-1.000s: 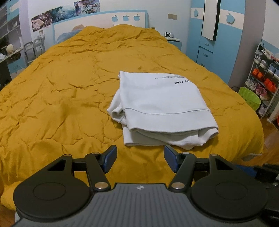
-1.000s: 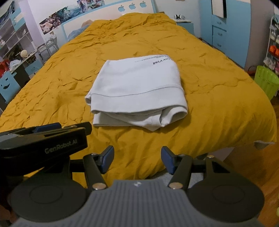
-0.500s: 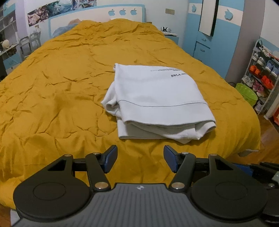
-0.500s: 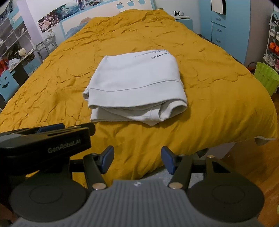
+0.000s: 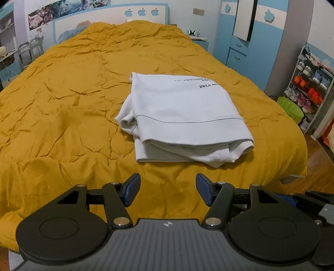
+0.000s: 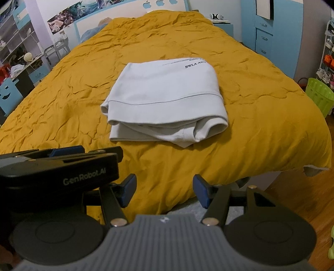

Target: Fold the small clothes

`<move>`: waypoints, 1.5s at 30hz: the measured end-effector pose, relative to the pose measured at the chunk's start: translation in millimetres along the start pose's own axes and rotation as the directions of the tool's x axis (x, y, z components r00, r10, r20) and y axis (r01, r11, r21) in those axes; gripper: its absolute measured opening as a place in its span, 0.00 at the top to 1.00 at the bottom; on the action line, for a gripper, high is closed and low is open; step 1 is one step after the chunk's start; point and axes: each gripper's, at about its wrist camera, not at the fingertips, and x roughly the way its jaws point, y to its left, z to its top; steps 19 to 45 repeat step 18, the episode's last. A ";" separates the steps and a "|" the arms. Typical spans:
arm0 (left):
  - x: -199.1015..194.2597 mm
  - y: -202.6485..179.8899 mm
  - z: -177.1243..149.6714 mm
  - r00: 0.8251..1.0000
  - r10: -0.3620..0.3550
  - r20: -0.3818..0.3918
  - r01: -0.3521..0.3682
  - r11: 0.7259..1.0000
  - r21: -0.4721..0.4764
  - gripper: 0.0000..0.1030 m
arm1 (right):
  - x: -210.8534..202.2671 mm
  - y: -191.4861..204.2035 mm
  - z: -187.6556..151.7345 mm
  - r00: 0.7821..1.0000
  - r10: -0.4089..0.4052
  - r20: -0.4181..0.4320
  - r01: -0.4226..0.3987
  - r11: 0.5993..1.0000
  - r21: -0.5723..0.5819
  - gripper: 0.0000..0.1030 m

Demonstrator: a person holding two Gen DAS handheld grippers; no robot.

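I'm looking into a home bedroom, likely a child's. Ahead of my tool stretches a wide bed (image 5: 62, 108) under a rumpled mustard quilt, ending at a white-and-blue headboard (image 5: 108, 18) with apple cut-outs. Beyond it, anime-style posters (image 6: 62, 20) line the wall. To the right of the tool stand blue wardrobe drawers (image 5: 237, 52), a shoe rack (image 5: 309, 87) filled with footwear and a green basket (image 5: 291, 109) on wooden flooring. Far left, I see cluttered shelves (image 6: 14, 41).
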 end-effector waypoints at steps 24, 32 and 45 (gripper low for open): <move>1.3 0.0 -0.6 1.000 0.002 -0.004 -0.002 1.000 0.002 0.30 | 3.6 1.6 -0.2 1.000 0.005 -0.004 -0.005 1.000 -0.003 0.46; 1.3 0.0 -0.6 1.000 0.002 -0.004 -0.002 1.000 0.002 0.30 | 3.6 1.6 -0.2 1.000 0.005 -0.004 -0.005 1.000 -0.003 0.46; 1.3 0.0 -0.6 1.000 0.002 -0.004 -0.002 1.000 0.002 0.30 | 3.6 1.6 -0.2 1.000 0.005 -0.004 -0.005 1.000 -0.003 0.46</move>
